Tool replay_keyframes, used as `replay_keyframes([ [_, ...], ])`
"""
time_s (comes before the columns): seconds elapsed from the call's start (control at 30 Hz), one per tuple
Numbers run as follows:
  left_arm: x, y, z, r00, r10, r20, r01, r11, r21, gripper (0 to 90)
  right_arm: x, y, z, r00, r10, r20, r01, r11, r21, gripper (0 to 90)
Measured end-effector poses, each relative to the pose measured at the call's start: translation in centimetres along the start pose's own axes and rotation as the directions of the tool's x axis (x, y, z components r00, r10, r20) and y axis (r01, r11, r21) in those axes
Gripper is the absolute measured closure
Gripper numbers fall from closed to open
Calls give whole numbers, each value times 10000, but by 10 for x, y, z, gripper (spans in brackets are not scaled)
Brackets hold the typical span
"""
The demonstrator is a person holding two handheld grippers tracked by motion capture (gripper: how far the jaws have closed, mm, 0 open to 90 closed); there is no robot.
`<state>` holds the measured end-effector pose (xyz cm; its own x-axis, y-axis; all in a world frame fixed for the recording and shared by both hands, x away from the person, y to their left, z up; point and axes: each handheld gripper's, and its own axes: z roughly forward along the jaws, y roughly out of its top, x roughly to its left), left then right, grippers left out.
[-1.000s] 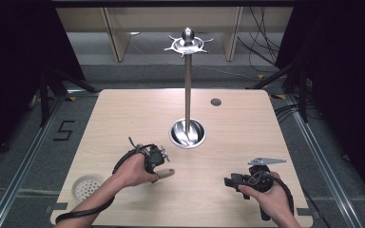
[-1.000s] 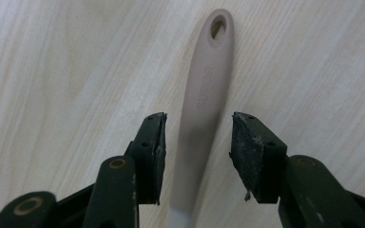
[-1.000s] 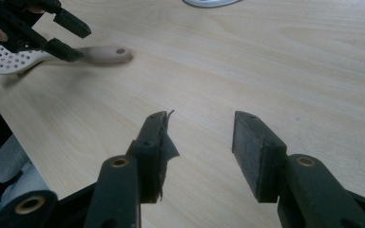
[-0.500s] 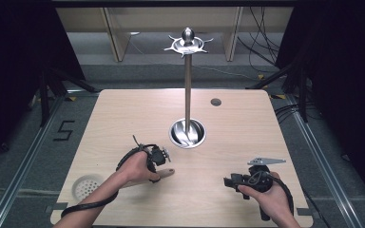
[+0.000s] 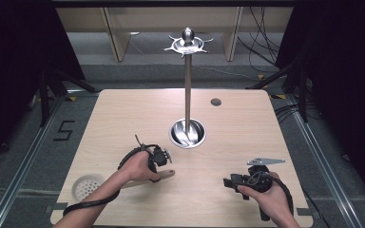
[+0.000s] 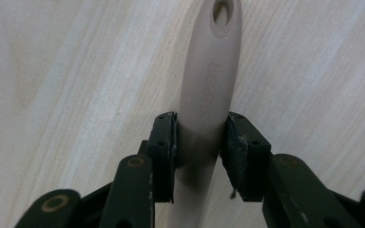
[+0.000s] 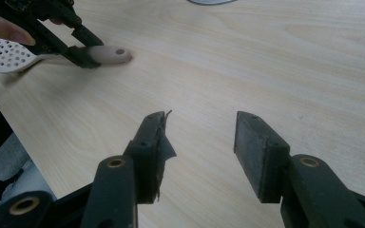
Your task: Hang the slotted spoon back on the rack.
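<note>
A skimmer with a white perforated head (image 5: 86, 186) and a beige handle (image 5: 165, 175) lies flat at the table's front left. My left gripper (image 5: 158, 167) is down on it, and in the left gripper view the jaws (image 6: 200, 142) press both sides of the handle (image 6: 211, 80) below its hanging hole. From the right gripper view, the skimmer (image 7: 7, 54) and the left gripper (image 7: 81, 58) show at the far left. My right gripper (image 5: 228, 182) rests at the front right, jaws open (image 7: 199, 137) over bare wood.
A metal stand (image 5: 187, 95) with a round base (image 5: 187, 134) and a ring of hooks on top (image 5: 187, 43) rises at the table's middle. A small dark disc (image 5: 216, 101) lies at the back right. The table's front-left edge (image 7: 9, 114) is close to the skimmer.
My left hand has shifted slightly and settled lower on the skimmer's handle. The skimmer and the right gripper have stayed in place.
</note>
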<state>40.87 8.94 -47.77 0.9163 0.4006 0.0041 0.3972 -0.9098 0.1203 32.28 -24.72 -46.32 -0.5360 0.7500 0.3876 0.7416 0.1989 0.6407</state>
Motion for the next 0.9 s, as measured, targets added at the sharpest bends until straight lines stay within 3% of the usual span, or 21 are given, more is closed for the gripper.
replay_keyframes([
  [0.03,-2,0,0,9994,345,-98,-344,9994,84,663,0,0,0,10000,5,-5,-5,10000,8,546],
  [0.23,-7,-1,-1,9955,783,-540,-783,9969,18,681,0,0,1,9999,15,-99,-15,10000,-7,545],
  [0.3,-5,-6,-2,9965,584,-597,-609,9973,-404,682,0,0,0,10000,-35,10,35,10000,0,544],
  [0.37,-4,-8,-3,9963,590,-621,-618,9972,-433,683,0,0,0,10000,-29,0,29,10000,0,544],
  [0.57,-4,-17,-20,9965,350,-760,-434,9927,-1122,683,0,0,0,10000,34,18,-33,10000,-34,540],
  [0.67,-2,-25,-34,9966,87,-820,-229,9845,-1737,684,-1,1,1,10000,70,-64,-70,10000,-42,539],
  [0.73,0,-36,-46,9959,-404,-807,188,9675,-2523,684,-1,1,1,10000,43,-45,-43,10000,-64,538],
  [0.77,0,-36,-46,9959,-404,-807,188,9675,-2523,684,-1,1,1,10000,43,-45,-43,10000,-64,538],
  [0.83,1,-44,-55,9951,-571,-808,307,9545,-2966,685,1,0,1,9993,324,-175,-327,9993,-160,537],
  [0.87,2,-53,-62,9946,-773,-699,492,9395,-3390,684,0,1,0,9999,87,55,-86,9999,-135,536],
  [0.9,2,-53,-62,9946,-773,-699,492,9395,-3390,684,0,1,0,9999,87,55,-86,9999,-135,536],
])
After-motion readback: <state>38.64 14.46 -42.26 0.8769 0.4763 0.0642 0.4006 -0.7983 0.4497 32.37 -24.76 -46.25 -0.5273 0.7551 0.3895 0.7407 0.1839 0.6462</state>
